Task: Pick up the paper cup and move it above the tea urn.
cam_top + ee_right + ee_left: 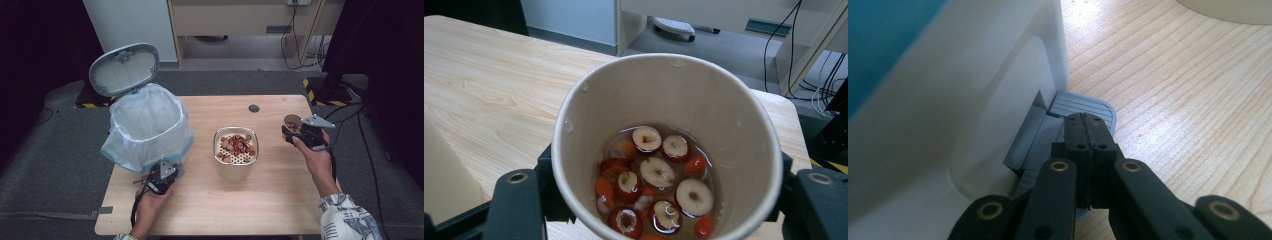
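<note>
A white pedal bin lined with a clear bag stands at the table's left, its grey lid raised. My left gripper sits at its base. In the left gripper view its jaws are shut together, tips resting on the grey ribbed pedal beside the bin's white wall. In the middle stands a metal pot with a perforated insert holding red fruit pieces. My right gripper is shut on a paper cup, held above the table's right side. The cup holds sliced red dates in liquid.
A round cable hole sits near the table's far edge. Behind the table are a wooden cabinet and loose cables on the floor. Bare wood lies in front of the pot.
</note>
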Available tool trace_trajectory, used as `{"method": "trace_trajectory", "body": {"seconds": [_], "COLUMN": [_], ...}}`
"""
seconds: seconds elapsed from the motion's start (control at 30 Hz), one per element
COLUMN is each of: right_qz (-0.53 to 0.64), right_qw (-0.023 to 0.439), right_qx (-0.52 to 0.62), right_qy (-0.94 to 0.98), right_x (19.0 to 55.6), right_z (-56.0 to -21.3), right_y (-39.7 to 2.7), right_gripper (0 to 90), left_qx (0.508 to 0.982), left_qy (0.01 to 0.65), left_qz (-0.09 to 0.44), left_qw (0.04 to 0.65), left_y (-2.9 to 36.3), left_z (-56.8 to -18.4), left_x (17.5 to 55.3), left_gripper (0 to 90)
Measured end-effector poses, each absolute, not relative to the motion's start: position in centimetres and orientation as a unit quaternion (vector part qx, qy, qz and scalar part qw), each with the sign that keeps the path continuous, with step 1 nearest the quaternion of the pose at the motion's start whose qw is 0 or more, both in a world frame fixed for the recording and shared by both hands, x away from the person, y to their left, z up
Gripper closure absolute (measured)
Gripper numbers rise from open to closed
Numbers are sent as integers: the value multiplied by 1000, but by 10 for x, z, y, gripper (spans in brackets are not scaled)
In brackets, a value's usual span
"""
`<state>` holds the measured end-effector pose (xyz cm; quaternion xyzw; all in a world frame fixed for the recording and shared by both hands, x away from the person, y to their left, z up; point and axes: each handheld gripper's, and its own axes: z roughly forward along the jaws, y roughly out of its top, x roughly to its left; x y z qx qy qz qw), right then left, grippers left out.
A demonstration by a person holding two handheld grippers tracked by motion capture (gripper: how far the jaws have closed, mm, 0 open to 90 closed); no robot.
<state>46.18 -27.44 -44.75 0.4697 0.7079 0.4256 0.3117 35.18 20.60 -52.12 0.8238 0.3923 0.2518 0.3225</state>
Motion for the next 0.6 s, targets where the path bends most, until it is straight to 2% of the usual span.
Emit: {"method": "trace_trajectory", "body": {"seconds": [0.6], "right_qz": [419], "right_qw": [323], "right_qx": [442], "right_qy": [724], "right_x": [462], "right_z": [-410], "right_y": [-279], "right_gripper": [330], "left_qx": [824], "left_qy": [392], "left_qz": [252], "left_qw": [322], "left_y": [206], "left_z": [-521], "left_x": [352], "left_gripper": [894]}}
